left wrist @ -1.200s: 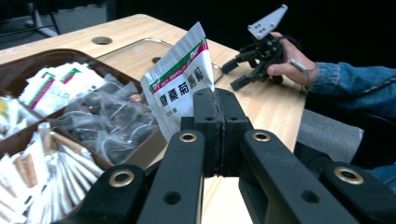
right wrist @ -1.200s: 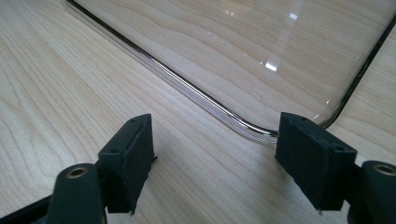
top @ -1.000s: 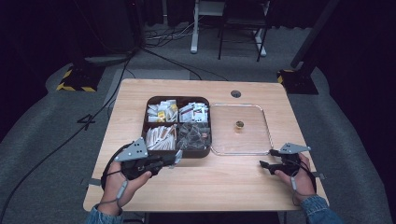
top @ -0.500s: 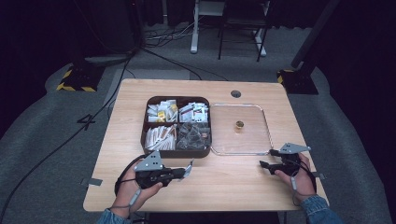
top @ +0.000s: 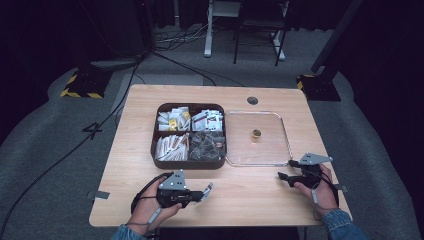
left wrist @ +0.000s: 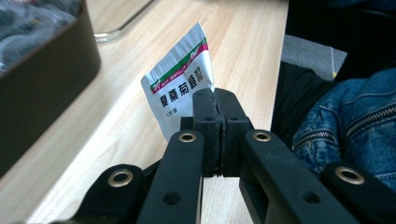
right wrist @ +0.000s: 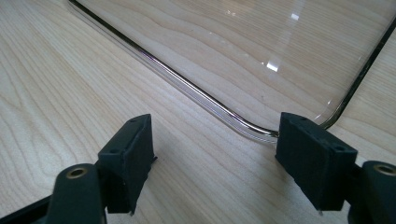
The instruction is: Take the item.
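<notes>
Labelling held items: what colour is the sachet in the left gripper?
White sachet with a green and magenta stripe and dark print; clearest in the left gripper view.

left gripper with sachet, lower, nearer table edge

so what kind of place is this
Most likely a lab or studio set up for recording handling tasks, not a home. A lone wooden table stands on grey carpet amid dark surroundings, cables trail across the floor, and hazard-striped stand bases sit behind it.
</notes>
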A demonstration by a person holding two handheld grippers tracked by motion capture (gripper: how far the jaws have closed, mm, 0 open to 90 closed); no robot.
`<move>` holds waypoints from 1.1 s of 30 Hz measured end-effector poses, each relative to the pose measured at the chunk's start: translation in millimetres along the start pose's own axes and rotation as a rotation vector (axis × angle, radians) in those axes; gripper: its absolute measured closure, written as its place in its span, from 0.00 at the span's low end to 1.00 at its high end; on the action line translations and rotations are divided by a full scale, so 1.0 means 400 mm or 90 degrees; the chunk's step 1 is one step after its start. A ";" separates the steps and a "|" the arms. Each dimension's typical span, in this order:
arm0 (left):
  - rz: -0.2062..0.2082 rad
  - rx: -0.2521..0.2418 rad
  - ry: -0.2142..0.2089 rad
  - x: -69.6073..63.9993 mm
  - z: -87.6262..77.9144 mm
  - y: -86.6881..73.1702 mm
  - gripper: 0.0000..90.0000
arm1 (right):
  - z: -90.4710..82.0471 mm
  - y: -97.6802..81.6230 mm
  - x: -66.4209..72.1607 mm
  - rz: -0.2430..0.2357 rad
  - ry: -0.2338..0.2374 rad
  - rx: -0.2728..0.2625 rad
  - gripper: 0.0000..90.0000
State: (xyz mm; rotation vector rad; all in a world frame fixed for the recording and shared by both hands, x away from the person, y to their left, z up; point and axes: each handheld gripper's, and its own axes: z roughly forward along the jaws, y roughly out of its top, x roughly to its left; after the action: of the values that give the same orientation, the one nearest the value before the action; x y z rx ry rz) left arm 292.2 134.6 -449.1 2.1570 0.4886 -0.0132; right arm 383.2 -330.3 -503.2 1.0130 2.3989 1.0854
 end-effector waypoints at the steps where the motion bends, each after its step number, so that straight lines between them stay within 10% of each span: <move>1: 0.002 0.004 -0.001 -0.001 0.002 0.000 0.98 | 0.000 0.000 0.000 0.000 0.000 0.000 0.31; 22: -0.007 0.060 -0.068 -0.008 0.054 -0.007 0.93 | 0.000 0.000 0.000 0.000 0.000 0.000 0.31; 33: -0.039 0.000 -0.108 -0.010 0.064 -0.005 0.48 | 0.000 0.000 0.000 0.000 0.000 0.000 0.31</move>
State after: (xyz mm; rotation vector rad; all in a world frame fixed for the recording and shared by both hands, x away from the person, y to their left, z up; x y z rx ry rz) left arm 292.3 114.4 -465.1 2.1185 0.4564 -0.2281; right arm 383.2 -330.3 -503.2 1.0136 2.3990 1.0857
